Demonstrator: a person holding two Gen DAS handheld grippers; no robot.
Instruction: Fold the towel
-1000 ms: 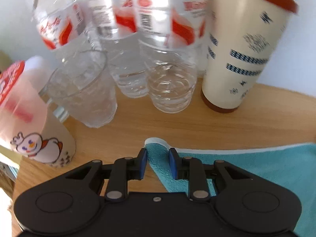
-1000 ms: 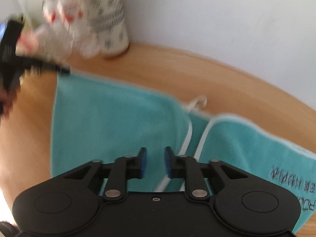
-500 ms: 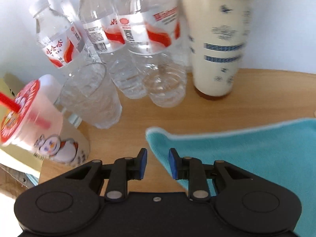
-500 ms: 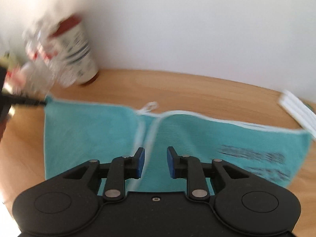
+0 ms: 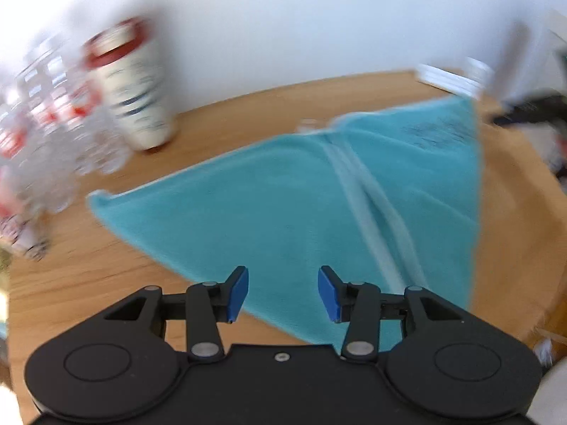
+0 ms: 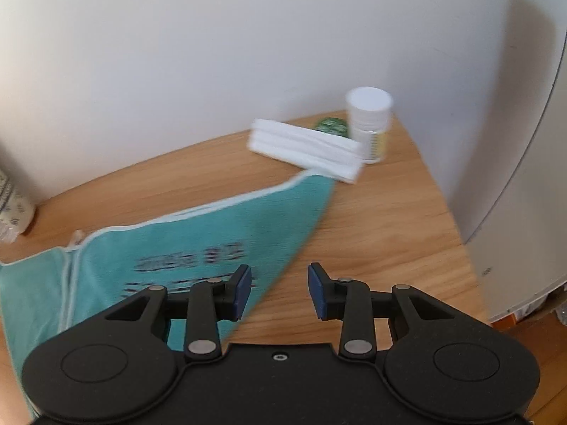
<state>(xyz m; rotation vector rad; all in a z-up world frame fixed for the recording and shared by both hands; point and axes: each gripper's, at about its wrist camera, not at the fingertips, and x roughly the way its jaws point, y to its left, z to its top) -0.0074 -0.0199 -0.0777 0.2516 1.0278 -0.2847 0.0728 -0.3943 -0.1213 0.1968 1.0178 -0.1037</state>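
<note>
**Both grippers spread above a flat teal towel**

The left gripper [image 5: 282,292] hangs over the wooden table [image 5: 88,283] with its blue-padded fingers [image 5: 236,292] spread wide and nothing between them. Directly beneath and ahead of it lies the teal towel [image 5: 276,212], flat on the wood, its two white-edged hems meeting in a seam just right of the gripper and running away from it. Dark printing marks the towel's far right part. Further off to the left, blurred by motion, stand clear plastic bottles [image 5: 53,134] with red labels, and beside them a cream cup [image 5: 136,95] with a red lid, all against the white wall [image 5: 283,17].

The right gripper [image 6: 280,290] is likewise parted and empty. Its left finger sits above the towel's [image 6: 198,248] right edge; its right finger is over bare table [image 6: 389,230]. The towel stretches away to the left of the tool, printed lettering just ahead of the left finger. Beyond the towel's far corner, touching or nearly touching it, lies a stack of folded white cloth or tissue [image 6: 304,147]. Just behind that stands a small white-capped bottle [image 6: 370,124], with a green item [image 6: 331,125] beside it, too small to identify.
</note>
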